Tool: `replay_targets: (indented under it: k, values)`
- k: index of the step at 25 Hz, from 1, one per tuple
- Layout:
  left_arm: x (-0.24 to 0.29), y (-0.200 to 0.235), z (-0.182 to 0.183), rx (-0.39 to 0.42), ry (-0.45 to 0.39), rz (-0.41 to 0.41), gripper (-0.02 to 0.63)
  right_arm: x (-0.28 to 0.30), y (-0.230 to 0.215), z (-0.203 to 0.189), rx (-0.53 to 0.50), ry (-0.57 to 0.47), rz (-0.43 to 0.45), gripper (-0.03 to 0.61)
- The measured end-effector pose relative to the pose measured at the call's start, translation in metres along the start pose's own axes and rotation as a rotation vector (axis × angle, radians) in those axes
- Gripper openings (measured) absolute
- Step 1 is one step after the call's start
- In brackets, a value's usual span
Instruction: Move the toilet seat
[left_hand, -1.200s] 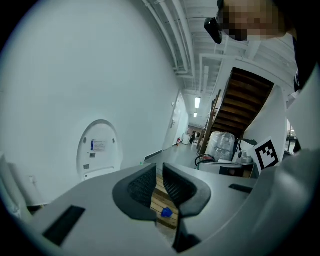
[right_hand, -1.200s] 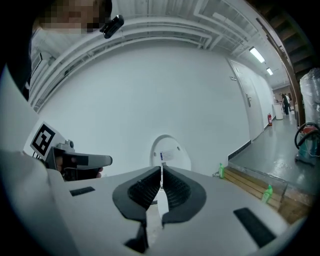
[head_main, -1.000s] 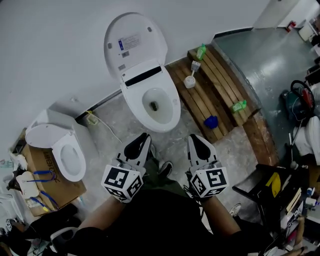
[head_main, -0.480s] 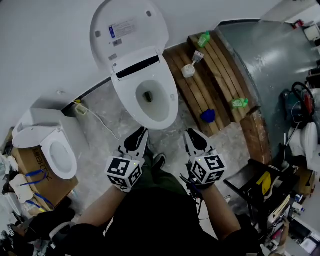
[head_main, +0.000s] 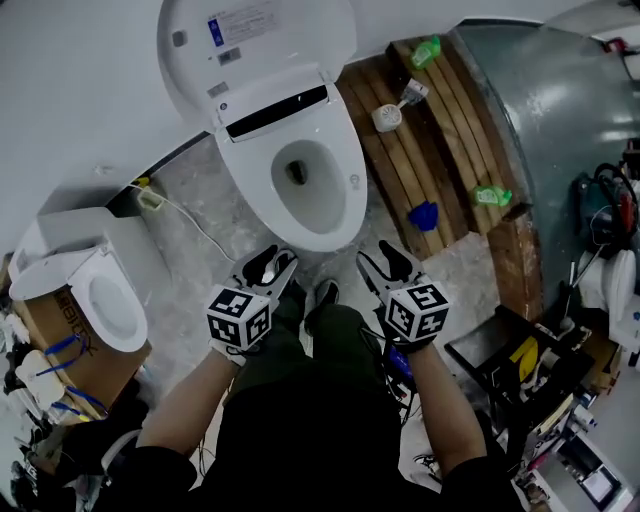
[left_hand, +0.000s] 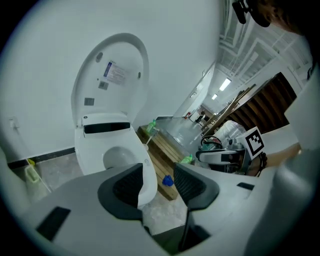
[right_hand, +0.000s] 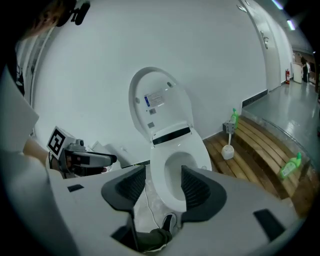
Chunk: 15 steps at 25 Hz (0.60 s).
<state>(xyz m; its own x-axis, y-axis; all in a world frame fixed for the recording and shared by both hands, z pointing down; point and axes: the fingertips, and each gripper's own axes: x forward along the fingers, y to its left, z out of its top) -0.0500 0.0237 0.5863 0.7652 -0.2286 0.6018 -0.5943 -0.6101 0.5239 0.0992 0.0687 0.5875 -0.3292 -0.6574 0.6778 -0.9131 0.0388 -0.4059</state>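
Observation:
A white toilet stands against the wall, its lid raised and its seat lying down on the bowl. Both grippers are held low in front of the bowl, short of its front rim and touching nothing. My left gripper has its jaws opening, with nothing between them; in the left gripper view the seat lies beyond the left gripper. My right gripper is also opening and empty; in the right gripper view the seat and lid show past the right gripper.
A wooden slatted platform right of the toilet carries a toilet brush, green bottles and a blue object. A second toilet sits on a cardboard box at the left. A cable crosses the floor. Tools clutter the right side.
Both grippers' jaws have gone from shut to parted. The grippers and the view have come closer to the toilet's front rim.

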Motion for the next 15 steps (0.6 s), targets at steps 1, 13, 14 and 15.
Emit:
replay_targets:
  k: [1,13,14,15]
  values:
    - [0.006,0.009,-0.005,0.006,0.008,0.021,0.184,0.01,-0.005,-0.006,0.012,0.014,0.008,0.219]
    - [0.107,0.077,-0.109,-0.205,0.142,0.139,0.192,0.117,-0.096,-0.097,0.1,0.196,0.027,0.225]
    - [0.114,0.08,-0.115,-0.222,0.148,0.141,0.196,0.123,-0.102,-0.104,0.103,0.209,0.029,0.227]
    - [0.121,0.084,-0.121,-0.24,0.154,0.144,0.2,0.129,-0.107,-0.111,0.109,0.219,0.029,0.234]
